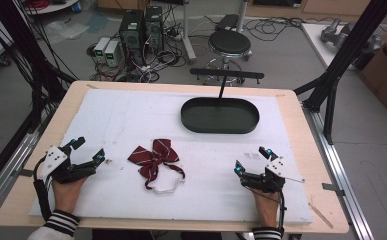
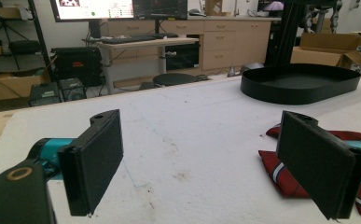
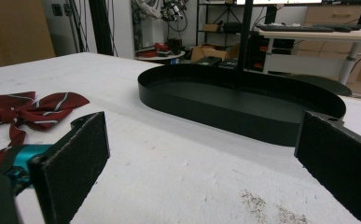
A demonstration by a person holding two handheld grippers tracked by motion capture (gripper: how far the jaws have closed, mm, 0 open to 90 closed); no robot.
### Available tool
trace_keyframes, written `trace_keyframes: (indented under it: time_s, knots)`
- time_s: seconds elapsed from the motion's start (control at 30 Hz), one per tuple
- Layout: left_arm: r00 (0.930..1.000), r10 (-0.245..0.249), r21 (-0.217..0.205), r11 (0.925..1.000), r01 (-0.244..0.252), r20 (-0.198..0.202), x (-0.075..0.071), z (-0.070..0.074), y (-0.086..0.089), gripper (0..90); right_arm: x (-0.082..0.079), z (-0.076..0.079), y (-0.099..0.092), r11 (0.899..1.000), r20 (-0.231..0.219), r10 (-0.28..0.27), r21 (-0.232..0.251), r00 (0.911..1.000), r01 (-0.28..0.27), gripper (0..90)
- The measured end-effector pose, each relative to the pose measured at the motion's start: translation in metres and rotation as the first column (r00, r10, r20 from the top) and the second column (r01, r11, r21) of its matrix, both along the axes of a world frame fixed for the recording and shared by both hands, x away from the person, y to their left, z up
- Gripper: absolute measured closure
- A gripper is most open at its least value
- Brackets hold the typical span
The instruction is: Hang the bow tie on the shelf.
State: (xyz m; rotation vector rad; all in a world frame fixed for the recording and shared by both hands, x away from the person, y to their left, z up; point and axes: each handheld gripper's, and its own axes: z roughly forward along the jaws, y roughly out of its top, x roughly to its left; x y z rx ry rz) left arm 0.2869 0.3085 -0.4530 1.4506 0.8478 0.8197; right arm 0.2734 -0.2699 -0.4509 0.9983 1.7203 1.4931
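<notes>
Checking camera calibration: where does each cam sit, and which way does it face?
High view: above the person's side, looking forward and down on the table; both forearms, left gripper and right gripper show.
Left gripper view: rides the left gripper, low, between open jaws toward the bow tie and tray.
Right gripper view: rides the right gripper, low, between open jaws toward the tray, bow tie at left.
Shared: all three show tray and bow tie.

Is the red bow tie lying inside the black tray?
No, the bow tie lies on the white mat, apart from the black tray.
</notes>
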Motion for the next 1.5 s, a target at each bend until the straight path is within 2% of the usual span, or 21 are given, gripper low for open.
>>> trace_keyframes:
  time_s: [0.13, 0.37, 0.5, 0.63, 0.77, 0.8, 0.87, 0.97, 1.0, 1.07, 1.1, 1.13, 1.17, 1.2, 1.27, 1.3, 1.33, 1.37, 1.4, 1.43, 1.5]
  knots:
    - [1.0000, -0.001, 0.001, 1.0000, 0.001, 0.001, 0.000, 0.000, 0.000, 15.2, 0.001, 0.002, 0.000, 1.000, -0.035, 0.009, 0.002, 0.9993, -0.009, 2.1]
    - [1.0000, 0.000, -0.001, 1.0000, 0.000, 0.000, 0.000, 0.000, 0.000, 15.1, 0.000, 0.016, 0.004, 0.999, -0.025, 0.043, 0.013, 0.9988, -0.043, 2.1]
    - [1.0000, 0.001, 0.000, 1.0000, -0.001, 0.000, 0.000, 0.000, 0.000, 15.2, 0.002, 0.036, 0.019, 0.995, -0.021, 0.100, -0.002, 0.9947, -0.100, 2.1]
    - [1.0000, 0.002, 0.000, 1.0000, -0.002, 0.001, 0.000, 0.000, 0.000, 15.1, 0.004, 0.053, 0.036, 0.980, -0.027, 0.198, -0.021, 0.9797, -0.199, 2.1]
    - [1.0000, 0.002, 0.001, 1.0000, -0.002, 0.001, 0.000, 0.000, 0.000, 15.1, 0.007, 0.066, 0.057, 0.949, -0.060, 0.303, -0.071, 0.9512, -0.307, 2.1]
    - [1.0000, 0.002, 0.001, 1.0000, -0.002, 0.001, 0.000, 0.000, 0.000, 15.1, 0.007, 0.066, 0.057, 0.949, -0.060, 0.303, -0.071, 0.9512, -0.307, 2.1]
    - [1.0000, 0.002, 0.000, 1.0000, -0.002, 0.001, 0.000, 0.000, 0.000, 15.1, 0.010, 0.074, 0.072, 0.927, -0.082, 0.358, -0.092, 0.9302, -0.365, 2.1]
    - [1.0000, 0.002, 0.001, 1.0000, -0.002, 0.001, 0.000, 0.000, 0.000, 15.1, 0.012, 0.078, 0.080, 0.916, -0.084, 0.381, -0.098, 0.9207, -0.388, 2.1]
    - [1.0000, 0.002, 0.002, 1.0000, -0.002, 0.002, 0.000, 0.000, 0.000, 15.1, 0.014, 0.080, 0.088, 0.904, -0.095, 0.406, -0.107, 0.9091, -0.414, 2.1]
    - [1.0000, 0.003, 0.001, 1.0000, -0.003, 0.001, 0.000, 0.000, 0.000, 15.2, 0.015, 0.081, 0.092, 0.896, -0.101, 0.420, -0.112, 0.9021, -0.429, 2.1]
    - [1.0000, 0.003, 0.000, 1.0000, -0.003, 0.002, 0.000, 0.000, 0.000, 15.1, 0.017, 0.083, 0.102, 0.874, -0.127, 0.452, -0.133, 0.8826, -0.467, 2.1]
    - [1.0000, 0.004, -0.001, 1.0000, -0.004, 0.001, 0.000, 0.000, 0.000, 15.1, 0.017, 0.084, 0.105, 0.864, -0.137, 0.466, -0.140, 0.8740, -0.483, 2.1]
    - [1.0000, 0.004, -0.001, 1.0000, -0.004, 0.001, 0.000, 0.000, 0.000, 15.1, 0.017, 0.084, 0.105, 0.864, -0.137, 0.466, -0.140, 0.8740, -0.483, 2.1]
    - [1.0000, 0.004, -0.001, 1.0000, -0.004, 0.001, 0.000, 0.000, 0.000, 15.1, 0.018, 0.086, 0.115, 0.840, -0.157, 0.495, -0.164, 0.8545, -0.517, 2.2]
    - [1.0000, 0.004, 0.000, 1.0000, -0.004, 0.002, 0.000, 0.000, 0.000, 15.1, 0.019, 0.086, 0.124, 0.813, -0.175, 0.528, -0.180, 0.8312, -0.554, 2.4]
    - [1.0000, 0.004, 0.000, 1.0000, -0.004, 0.002, 0.000, 0.000, 0.000, 15.1, 0.019, 0.086, 0.124, 0.813, -0.175, 0.528, -0.180, 0.8312, -0.554, 2.4]
    - [1.0000, 0.005, 0.001, 1.0000, -0.005, 0.002, 0.000, 0.000, 0.000, 15.1, 0.020, 0.086, 0.134, 0.789, -0.202, 0.548, -0.197, 0.8120, -0.581, 2.6]
    - [1.0000, 0.006, 0.002, 1.0000, -0.006, 0.003, 0.000, 0.000, 0.000, 15.1, 0.020, 0.086, 0.139, 0.779, -0.212, 0.556, -0.205, 0.8038, -0.593, 3.4]
    - [1.0000, 0.006, 0.002, 1.0000, -0.006, 0.003, 0.000, 0.000, 0.000, 15.1, 0.020, 0.086, 0.139, 0.779, -0.212, 0.556, -0.205, 0.8038, -0.593, 3.4]
    - [1.0000, 0.007, 0.001, 1.0000, -0.007, 0.004, 0.000, 0.000, 0.000, 15.1, 0.021, 0.086, 0.147, 0.753, -0.233, 0.577, -0.220, 0.7829, -0.620, 4.8]
    - [1.0000, 0.008, 0.001, 1.0000, -0.008, 0.004, -0.001, 0.000, 0.000, 15.1, 0.021, 0.085, 0.150, 0.746, -0.238, 0.582, -0.224, 0.7778, -0.627, 4.8]
